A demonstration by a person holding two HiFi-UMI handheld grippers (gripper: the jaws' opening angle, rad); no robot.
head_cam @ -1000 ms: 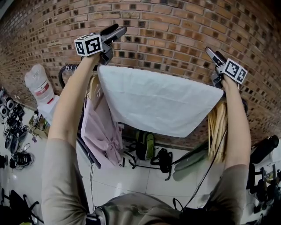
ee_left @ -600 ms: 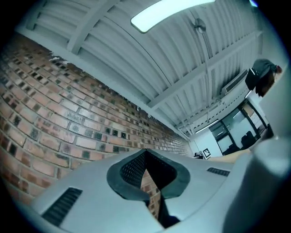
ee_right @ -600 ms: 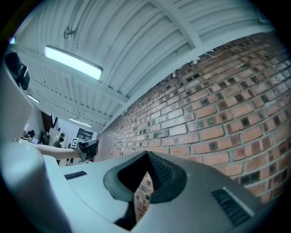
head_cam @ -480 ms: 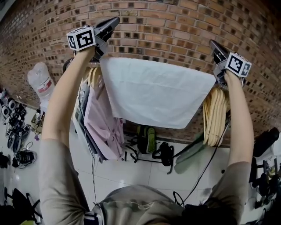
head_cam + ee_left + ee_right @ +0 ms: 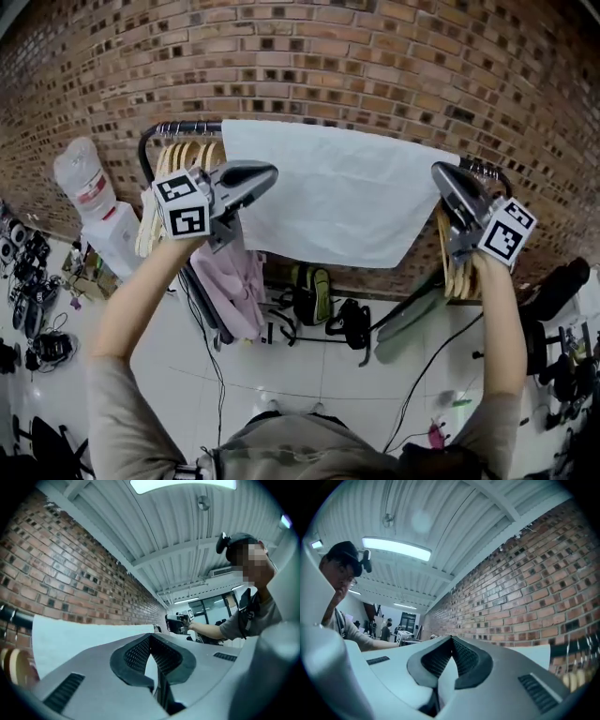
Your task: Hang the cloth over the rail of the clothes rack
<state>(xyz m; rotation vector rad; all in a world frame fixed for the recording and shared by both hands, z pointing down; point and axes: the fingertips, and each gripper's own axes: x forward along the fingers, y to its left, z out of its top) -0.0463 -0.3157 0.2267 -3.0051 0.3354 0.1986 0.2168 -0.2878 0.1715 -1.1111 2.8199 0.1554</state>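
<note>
A white cloth [image 5: 328,192] hangs draped over the black rail [image 5: 178,127] of the clothes rack, in front of the brick wall. My left gripper [image 5: 267,173] is shut and empty. It is held off the cloth's left edge, below the rail. My right gripper [image 5: 439,173] is also shut and empty, just off the cloth's right edge. The left gripper view shows the closed jaw tips [image 5: 151,637] with the cloth [image 5: 79,637] beyond them. In the right gripper view the closed tips [image 5: 451,639] point along the wall, with a corner of the cloth [image 5: 534,651] to their right.
Wooden hangers [image 5: 173,159] and a pink garment [image 5: 230,281] hang at the rail's left end. More hangers [image 5: 455,258] hang at the right end. Bags [image 5: 309,309] lie on the tiled floor under the rack, and a water bottle [image 5: 84,187] stands at the left. A person [image 5: 248,602] stands behind.
Both grippers have left the cloth's top corners, dropped below the rail and drawn back from the wall. Their jaws have shut. The cloth stays draped on the rail.
</note>
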